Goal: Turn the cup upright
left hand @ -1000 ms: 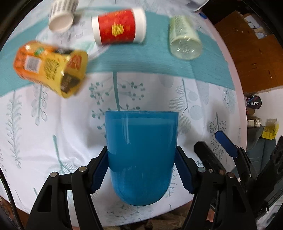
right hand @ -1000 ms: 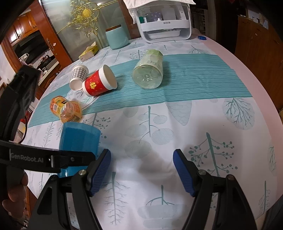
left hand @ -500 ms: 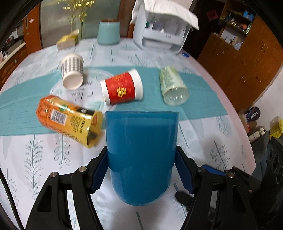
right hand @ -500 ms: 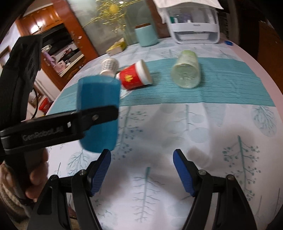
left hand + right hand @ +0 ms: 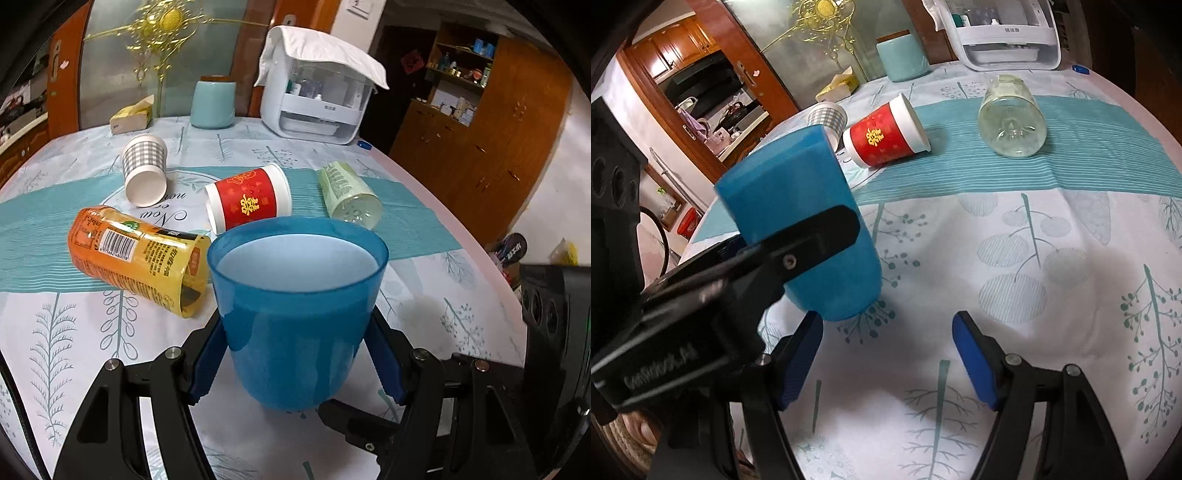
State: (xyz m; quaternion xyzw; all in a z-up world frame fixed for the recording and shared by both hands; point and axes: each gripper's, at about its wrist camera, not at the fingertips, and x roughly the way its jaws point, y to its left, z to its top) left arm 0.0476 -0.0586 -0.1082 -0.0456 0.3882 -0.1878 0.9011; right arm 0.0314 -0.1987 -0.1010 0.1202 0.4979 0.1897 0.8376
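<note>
The left gripper (image 5: 295,354) has its blue fingers (image 5: 207,354) clamped on the lower sides of the blue cup (image 5: 295,314), one at 9 o'clock and one at 3 o'clock of the cup. In the left wrist view the cup's mouth faces up and its rounded base points down toward the tabletop (image 5: 74,332). From the right wrist view the cup (image 5: 809,221) sits at 9 o'clock, tilted, with its rim leaning toward 11 o'clock and its base low over the cloth; whether the base touches the tabletop cannot be told. A black arm of the left gripper (image 5: 750,273) crosses the cup's wall there.

The right gripper (image 5: 886,363) is spread wide with nothing between its fingers (image 5: 975,365), hovering over the leaf-printed cloth just at 4 o'clock of the cup.

Beyond the cup, four other containers lie on their sides. An orange can (image 5: 136,258) lies at 10 o'clock, close beside the cup's rim in the view. A red cup (image 5: 251,201) lies at 12 o'clock on the teal stripe, a checked cup (image 5: 144,168) further off at 11 o'clock, and a clear jar (image 5: 349,195) at 1 o'clock. At the far edge stand a teal canister (image 5: 214,103) and a white box (image 5: 317,96) draped with a white cloth.
</note>
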